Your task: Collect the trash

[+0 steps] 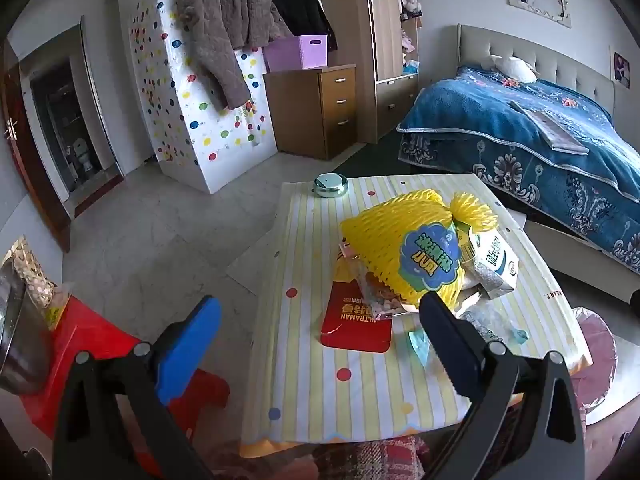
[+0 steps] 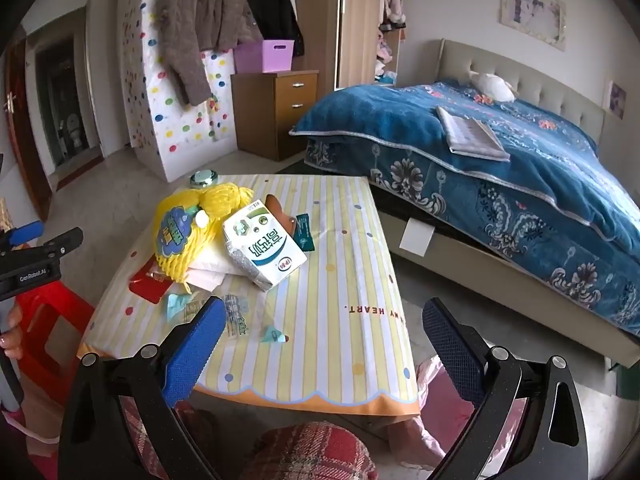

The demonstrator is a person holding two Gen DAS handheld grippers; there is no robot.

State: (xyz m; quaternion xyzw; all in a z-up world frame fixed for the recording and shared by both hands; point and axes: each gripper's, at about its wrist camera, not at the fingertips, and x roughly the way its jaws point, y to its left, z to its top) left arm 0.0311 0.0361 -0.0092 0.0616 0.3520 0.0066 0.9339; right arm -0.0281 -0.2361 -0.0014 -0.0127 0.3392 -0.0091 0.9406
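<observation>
The left gripper [image 1: 320, 312] hangs above the near left edge of the small table [image 1: 360, 400], its jaws wide apart with nothing between them. The right gripper [image 2: 324, 320] is also spread wide and empty, over the near side of the table. The trash lies in a heap on the striped tablecloth: a yellow foam net [image 1: 400, 240] leaning on a milk carton [image 2: 264, 248], a red packet [image 1: 352, 324] partly under the net, and small torn wrappers [image 2: 236, 314] near the front. A round tin [image 1: 330, 185] stands alone at the far edge.

Bedroom: blue-quilted bed [image 2: 500, 168], wooden drawers [image 2: 276, 114], tiled floor [image 1: 152, 240].
</observation>
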